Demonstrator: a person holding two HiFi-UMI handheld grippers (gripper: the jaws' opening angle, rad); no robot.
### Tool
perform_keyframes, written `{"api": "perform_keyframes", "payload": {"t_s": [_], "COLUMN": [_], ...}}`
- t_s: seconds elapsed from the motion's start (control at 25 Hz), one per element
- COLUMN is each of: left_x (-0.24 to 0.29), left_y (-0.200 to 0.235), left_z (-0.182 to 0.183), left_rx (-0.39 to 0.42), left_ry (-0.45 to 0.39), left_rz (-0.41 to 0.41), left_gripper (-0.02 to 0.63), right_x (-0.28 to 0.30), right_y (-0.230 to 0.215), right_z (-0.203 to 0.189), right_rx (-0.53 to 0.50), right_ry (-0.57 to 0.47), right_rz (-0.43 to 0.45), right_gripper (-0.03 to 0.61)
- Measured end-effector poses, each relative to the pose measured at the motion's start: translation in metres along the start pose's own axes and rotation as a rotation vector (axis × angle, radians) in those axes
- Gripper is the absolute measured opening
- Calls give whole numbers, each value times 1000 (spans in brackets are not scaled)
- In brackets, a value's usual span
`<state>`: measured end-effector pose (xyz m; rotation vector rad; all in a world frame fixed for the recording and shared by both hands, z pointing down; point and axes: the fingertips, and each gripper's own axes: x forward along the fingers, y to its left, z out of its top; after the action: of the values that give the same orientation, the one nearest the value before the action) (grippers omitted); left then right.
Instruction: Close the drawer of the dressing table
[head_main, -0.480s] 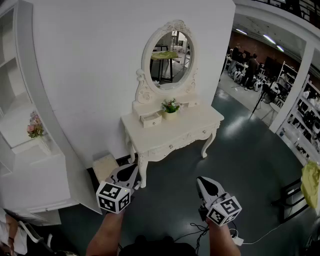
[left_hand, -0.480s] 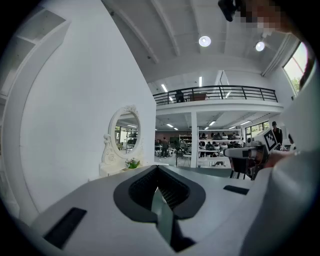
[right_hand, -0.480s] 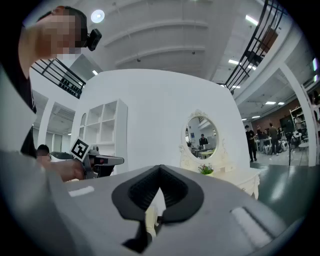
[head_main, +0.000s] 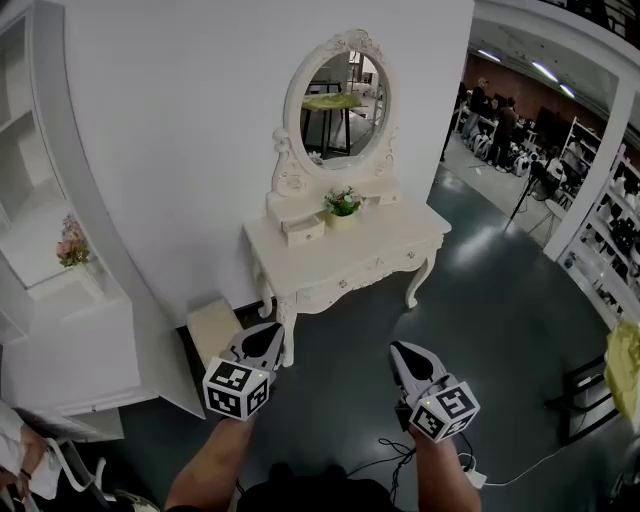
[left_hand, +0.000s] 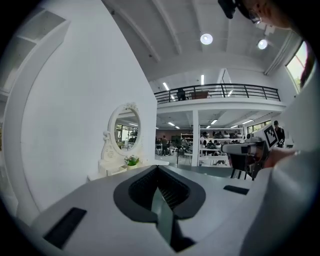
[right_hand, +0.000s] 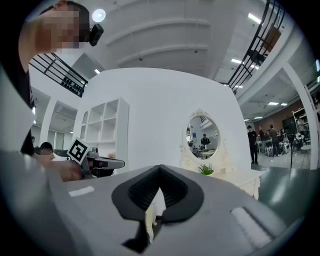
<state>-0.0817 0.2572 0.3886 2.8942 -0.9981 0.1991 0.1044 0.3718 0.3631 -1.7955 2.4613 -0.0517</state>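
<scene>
Dark shiny floor (head_main: 480, 300) fills the room, and two grippers are held out low over it, side by side. The left gripper (head_main: 267, 334) has its jaws pressed together with nothing between them. The right gripper (head_main: 402, 354) has its jaws pressed together too, and they are empty.

Ahead of the jaws, well apart from both, stands one white dressing table (head_main: 370, 245) against a white wall (head_main: 180, 150). One small pale box (head_main: 213, 328) sits on the floor by the table's left legs, near the left gripper.

One little drawer (head_main: 303, 232) at the back left corner of the surface is pulled out a bit. It is up and ahead of the left jaws, and further left of the right jaws. One small plant (head_main: 343, 203) sits at the back edge, just right of that drawer. One oval mirror (head_main: 338, 100) rises behind them.

One white shelf unit (head_main: 60, 330) stands at the far left, with one bunch of pink flowers (head_main: 70, 245) on it.
</scene>
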Motion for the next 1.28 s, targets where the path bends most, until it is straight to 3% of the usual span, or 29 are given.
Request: {"api": "perform_keyframes", "payload": {"t_s": [0.28,0.4,0.52,0.64,0.8,1.28], "left_x": [16,19,23,29,39,53], "left_y": [-26,-35,-47,-63,-75,-36], "left_z": [3,-1,-11,-18,-12,-25], "left_rx": [50,20,17,53,62,38], "left_ry": [15,3,17,40,10,42], "left_rz": [-9,20,32,27,44,114], "left_gripper": [5,5,5,5,5,5], "right_x": [2,-8,-21,-32,-35,-13], "right_y": [2,-11,-27,-38,-55,-94], "right_z": [0,-3,-16,-27,-29,-27], "right_rx": [1,4,-58,-83,-51,25], "right_ry": [-1,3,44,58,44,37], "right_rz": [83,49,-4,-1,6,-61], "right_gripper": [9,9,11,11,11,11]}}
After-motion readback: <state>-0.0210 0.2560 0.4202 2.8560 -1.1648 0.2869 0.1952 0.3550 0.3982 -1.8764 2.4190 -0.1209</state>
